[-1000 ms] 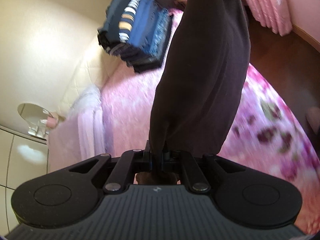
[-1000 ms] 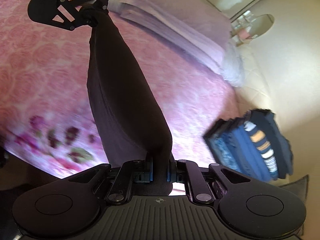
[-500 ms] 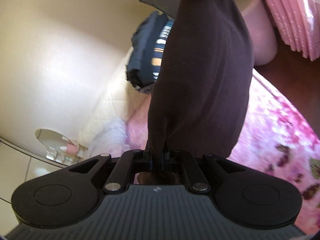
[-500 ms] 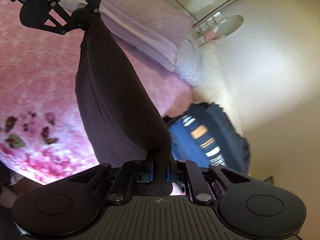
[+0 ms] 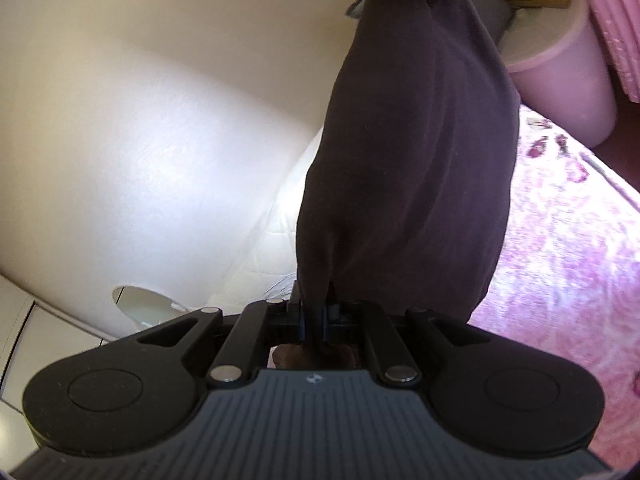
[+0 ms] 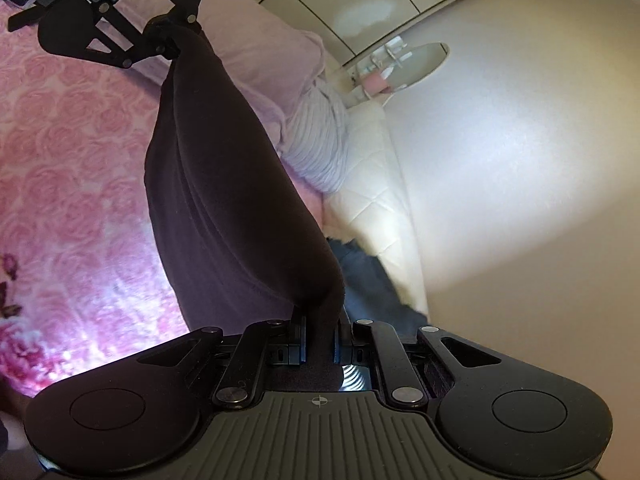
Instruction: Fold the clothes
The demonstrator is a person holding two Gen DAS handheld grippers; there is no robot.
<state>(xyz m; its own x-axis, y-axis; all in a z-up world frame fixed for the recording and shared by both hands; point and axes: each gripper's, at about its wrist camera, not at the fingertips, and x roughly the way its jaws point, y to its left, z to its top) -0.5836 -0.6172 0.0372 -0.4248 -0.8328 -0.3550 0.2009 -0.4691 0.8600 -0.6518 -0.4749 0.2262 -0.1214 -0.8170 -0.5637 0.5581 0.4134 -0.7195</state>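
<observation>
A dark brown folded garment (image 5: 416, 152) hangs stretched between my two grippers above the pink floral bed (image 5: 560, 264). My left gripper (image 5: 314, 316) is shut on one end of it. My right gripper (image 6: 320, 336) is shut on the other end of the garment (image 6: 224, 192). In the right wrist view the left gripper (image 6: 168, 40) shows at the top left, clamped on the far end. A stack of folded dark blue clothes (image 6: 372, 284) lies just beyond the garment, mostly hidden by it.
A lilac pillow (image 6: 256, 44) and a striped lilac one (image 6: 320, 136) lie at the quilted cream headboard (image 6: 384, 208). A small round table with bottles (image 6: 396, 64) stands by the wall. A pink bin (image 5: 560, 72) and pink curtain (image 5: 612, 20) stand beside the bed.
Both grippers have swung with the garment toward the headboard and the wall. The blue clothes stack has slid behind the garment in the left wrist view and closer in the right wrist view.
</observation>
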